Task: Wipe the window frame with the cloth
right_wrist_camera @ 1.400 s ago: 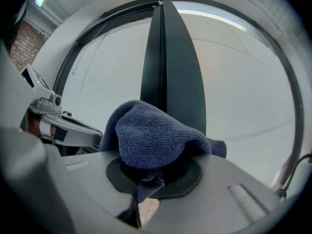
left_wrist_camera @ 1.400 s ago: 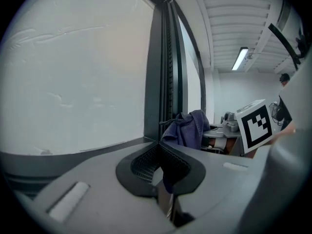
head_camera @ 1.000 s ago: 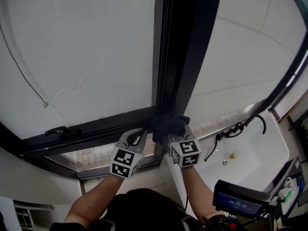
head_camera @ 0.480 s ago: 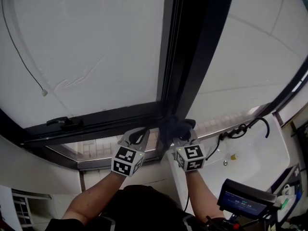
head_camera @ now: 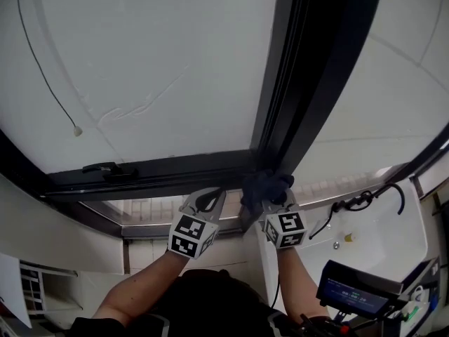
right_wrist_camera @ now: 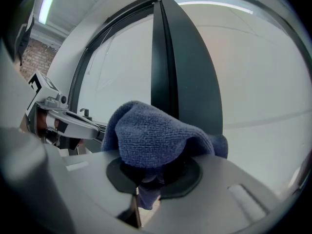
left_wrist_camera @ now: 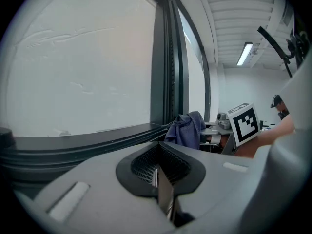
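A dark blue cloth (head_camera: 264, 187) is bunched at the corner where the black window frame's upright (head_camera: 309, 83) meets its bottom rail (head_camera: 161, 173). My right gripper (head_camera: 272, 201) is shut on the cloth (right_wrist_camera: 153, 135), which drapes over its jaws against the upright (right_wrist_camera: 183, 77). My left gripper (head_camera: 208, 202) sits just left of it, below the bottom rail, jaws shut with nothing between them. In the left gripper view the cloth (left_wrist_camera: 187, 128) hangs ahead to the right beside the frame (left_wrist_camera: 165, 72).
A black window handle (head_camera: 105, 168) sits on the bottom rail at the left. A thin cord (head_camera: 42, 69) hangs across the left pane. Below right are a white sink (head_camera: 372, 230) with a black faucet (head_camera: 365, 201) and a screen device (head_camera: 358, 297).
The view has shifted so the frame corner and both grippers sit further right and lower. The right gripper with the cloth stays at the corner; the left stays beside it.
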Demonstrator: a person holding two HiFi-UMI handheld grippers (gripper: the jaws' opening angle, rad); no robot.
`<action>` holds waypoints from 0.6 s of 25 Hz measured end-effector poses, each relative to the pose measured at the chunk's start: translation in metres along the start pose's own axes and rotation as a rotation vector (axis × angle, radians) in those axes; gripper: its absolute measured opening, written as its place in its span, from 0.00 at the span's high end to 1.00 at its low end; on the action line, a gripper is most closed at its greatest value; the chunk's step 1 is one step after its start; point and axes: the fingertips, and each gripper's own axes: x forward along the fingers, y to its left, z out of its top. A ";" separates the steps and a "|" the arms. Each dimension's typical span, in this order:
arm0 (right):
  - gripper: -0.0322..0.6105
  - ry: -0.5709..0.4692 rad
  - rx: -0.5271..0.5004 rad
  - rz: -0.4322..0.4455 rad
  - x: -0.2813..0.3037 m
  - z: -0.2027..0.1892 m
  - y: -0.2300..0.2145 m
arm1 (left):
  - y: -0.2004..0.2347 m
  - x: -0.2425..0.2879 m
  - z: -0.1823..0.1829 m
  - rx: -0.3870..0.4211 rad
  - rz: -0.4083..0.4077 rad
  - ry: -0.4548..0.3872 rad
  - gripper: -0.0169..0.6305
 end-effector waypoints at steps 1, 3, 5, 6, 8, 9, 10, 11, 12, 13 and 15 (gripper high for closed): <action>0.88 -0.004 -0.009 -0.013 0.000 0.001 0.000 | 0.005 -0.003 -0.001 0.000 0.011 -0.001 0.98; 0.88 -0.011 -0.009 -0.027 0.001 0.000 0.001 | 0.015 -0.009 -0.004 -0.007 0.034 -0.001 0.98; 0.88 -0.013 0.005 -0.022 0.002 0.000 0.005 | 0.021 -0.016 -0.007 -0.016 0.045 -0.001 0.98; 0.88 -0.010 0.003 -0.014 0.003 0.000 0.008 | 0.023 -0.019 -0.009 -0.017 0.047 -0.001 0.98; 0.88 -0.003 -0.011 -0.001 0.006 0.000 0.017 | 0.028 -0.026 -0.011 -0.018 0.050 -0.001 0.98; 0.88 -0.001 -0.010 0.000 0.008 0.000 0.021 | 0.032 -0.030 -0.012 -0.020 0.055 -0.001 0.98; 0.88 -0.001 -0.003 0.000 0.009 0.000 0.023 | 0.035 -0.033 -0.013 -0.023 0.060 0.001 0.98; 0.88 0.001 0.001 0.000 0.010 0.000 0.026 | 0.038 -0.037 -0.015 -0.025 0.065 0.003 0.98; 0.88 0.006 -0.003 0.003 0.011 0.000 0.030 | 0.041 -0.040 -0.016 -0.029 0.067 0.006 0.98; 0.88 0.012 -0.011 0.009 0.012 0.000 0.036 | 0.043 -0.044 -0.017 -0.032 0.067 0.008 0.98; 0.88 0.022 -0.019 0.033 0.017 0.000 0.050 | 0.047 -0.051 -0.017 -0.028 0.068 0.004 0.98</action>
